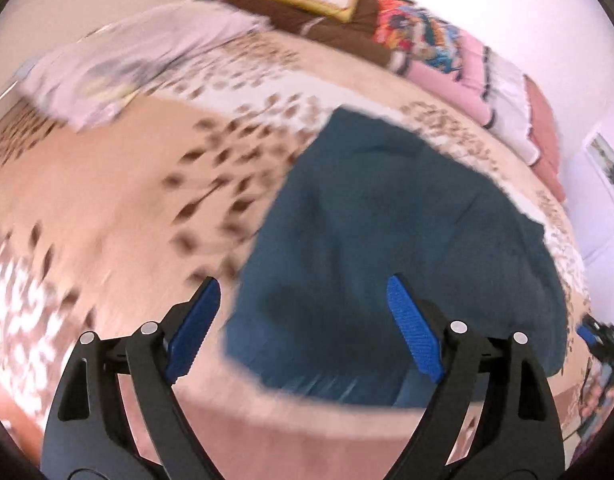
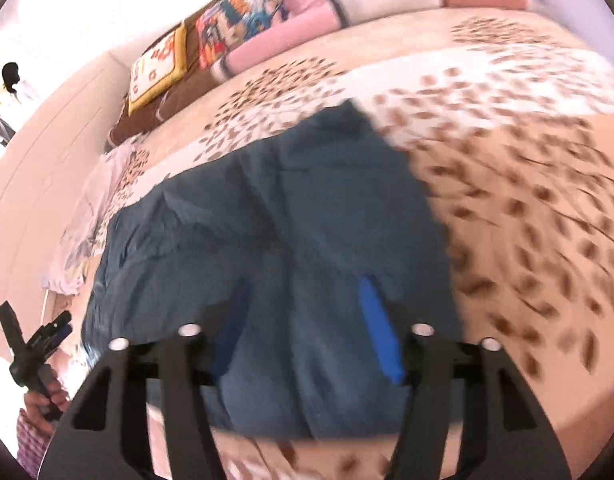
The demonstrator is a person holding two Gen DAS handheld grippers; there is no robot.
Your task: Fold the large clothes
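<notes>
A large dark teal garment (image 1: 387, 232) lies spread and wrinkled on the bed, near its front edge. It also shows in the right wrist view (image 2: 267, 248). My left gripper (image 1: 303, 300) is open and empty, above the garment's near left edge. My right gripper (image 2: 303, 320) is open and empty, above the garment's near edge; its blue pads (image 2: 377, 328) are blurred by motion. The right gripper also shows at the right edge of the left wrist view (image 1: 599, 336), and the left gripper at the lower left of the right wrist view (image 2: 39, 344).
The bed has a peach cover with brown leaf print (image 1: 127, 184). A lilac cloth (image 1: 127, 64) lies at its far left. Pillows and folded blankets (image 1: 427, 40) are stacked along the wall. A cupboard (image 2: 35, 168) stands left of the bed.
</notes>
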